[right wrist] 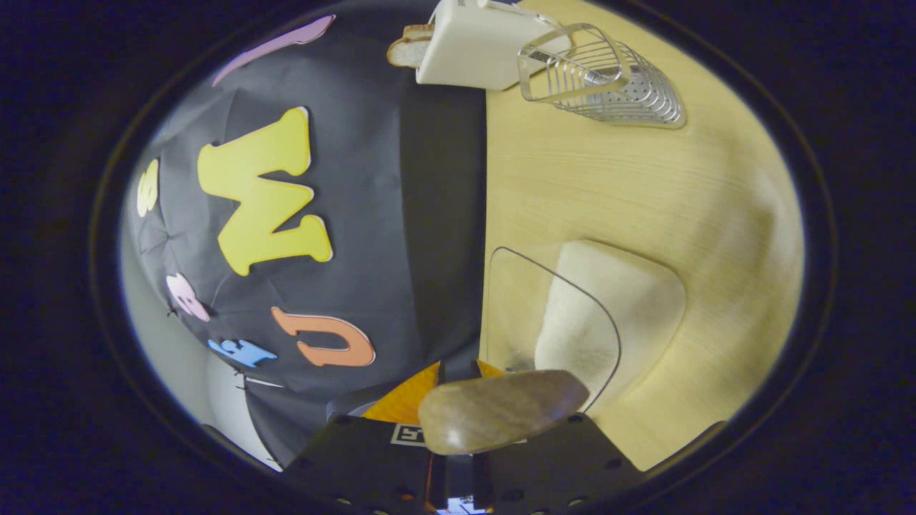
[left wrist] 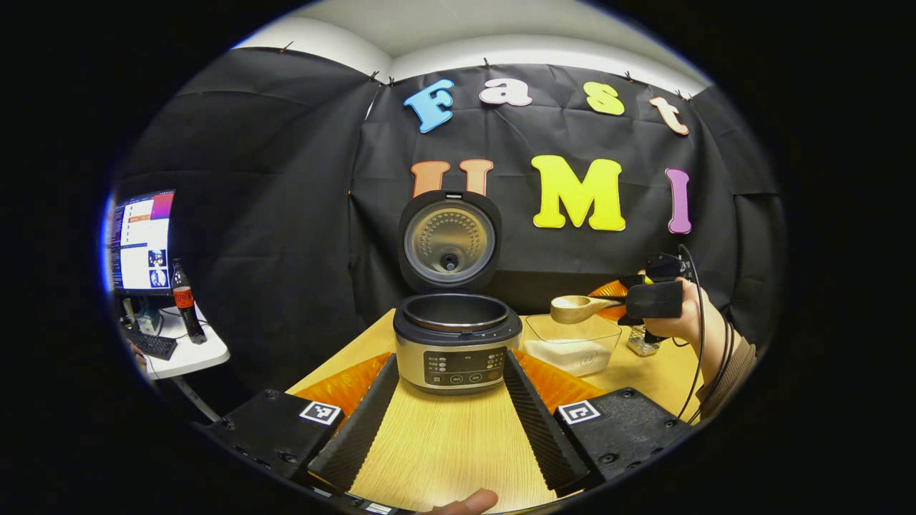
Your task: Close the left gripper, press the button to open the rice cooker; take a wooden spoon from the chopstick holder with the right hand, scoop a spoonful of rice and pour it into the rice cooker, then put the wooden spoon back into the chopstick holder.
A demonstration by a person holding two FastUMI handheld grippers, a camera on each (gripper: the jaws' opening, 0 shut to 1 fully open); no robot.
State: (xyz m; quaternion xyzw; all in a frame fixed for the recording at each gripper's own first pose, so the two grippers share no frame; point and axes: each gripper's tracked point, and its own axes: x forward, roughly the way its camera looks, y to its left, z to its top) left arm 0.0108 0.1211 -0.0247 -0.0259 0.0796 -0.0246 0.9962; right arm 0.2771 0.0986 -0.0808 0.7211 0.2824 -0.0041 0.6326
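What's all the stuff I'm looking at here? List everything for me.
rice cooker: one, silver and black, lid up, middle of the table.
clear container: one, see-through, white rice inside, right of the cooker.
wooden spoon: one, pale wood, held above the container.
chopstick holder: one, wire mesh, on the table.
white box: one, at the table's back edge.
table: one, light wood.
bottle: one, dark with a red label, on the side desk.
monitor: one, lit, side desk.
keyboard: one, black, side desk.
left gripper: open, in front of the cooker.
right gripper: shut on the spoon.
hand: holds the right gripper.
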